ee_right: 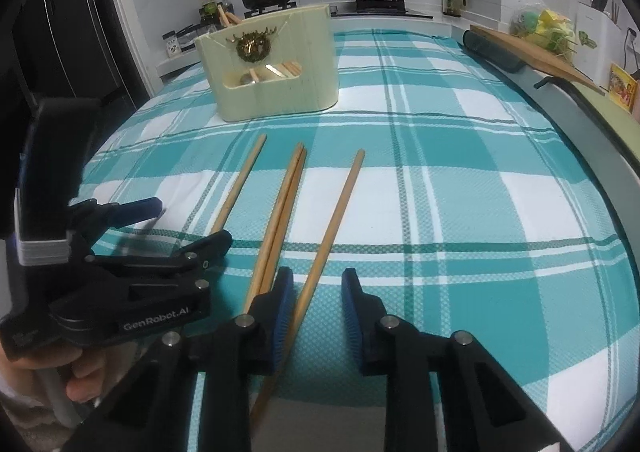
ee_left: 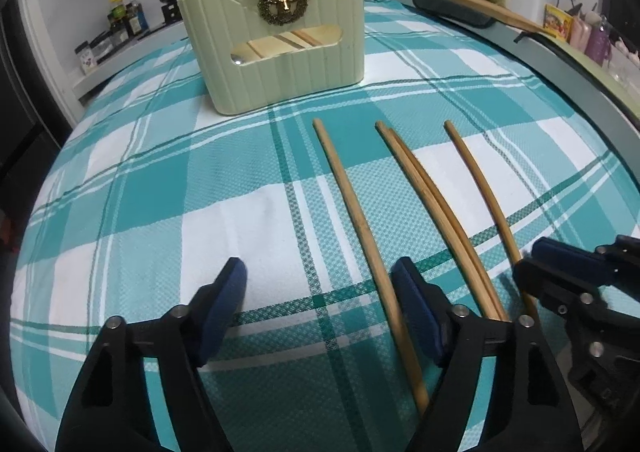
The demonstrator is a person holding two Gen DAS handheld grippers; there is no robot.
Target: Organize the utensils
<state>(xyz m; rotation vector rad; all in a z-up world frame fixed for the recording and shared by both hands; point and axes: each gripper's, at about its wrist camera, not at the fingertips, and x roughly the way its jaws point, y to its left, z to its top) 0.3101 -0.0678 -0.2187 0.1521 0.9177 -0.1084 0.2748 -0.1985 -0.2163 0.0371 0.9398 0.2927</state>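
- the desk (ee_left: 120, 180) is covered with a teal and white checked cloth; four wooden chopsticks lie on it, lengthwise away from the cameras.
- the leftmost chopstick (ee_left: 360, 228) lies alone; a touching pair of chopsticks (ee_left: 432, 196) lies in the middle; the rightmost chopstick (ee_right: 340, 204) lies alone, apart from the pair.
- a pale green utensil holder (ee_left: 280, 64) stands upright beyond the chopsticks' far ends, with a gold deer-head ornament on its front and a window slot that shows wooden pieces inside; more wooden handles stick out of its top at the left.
- the left hand-held gripper (ee_left: 320, 304) is low over the cloth with its fingers spread. the leftmost chopstick runs between them, close against the right finger; whether the pad touches it i cannot tell. the other pad is clear of it.
- the right hand-held gripper (ee_right: 318, 308) has its fingers only narrowly apart, astride the rightmost chopstick. the stick lies close to the left pad, and the right pad stands off it, so it is not pinched.
- in the right wrist view a person's hand (ee_right: 76, 372) holds the left tool's handle.
- behind the desk, a lidded pan and a red-lidded pot sit on a stove.
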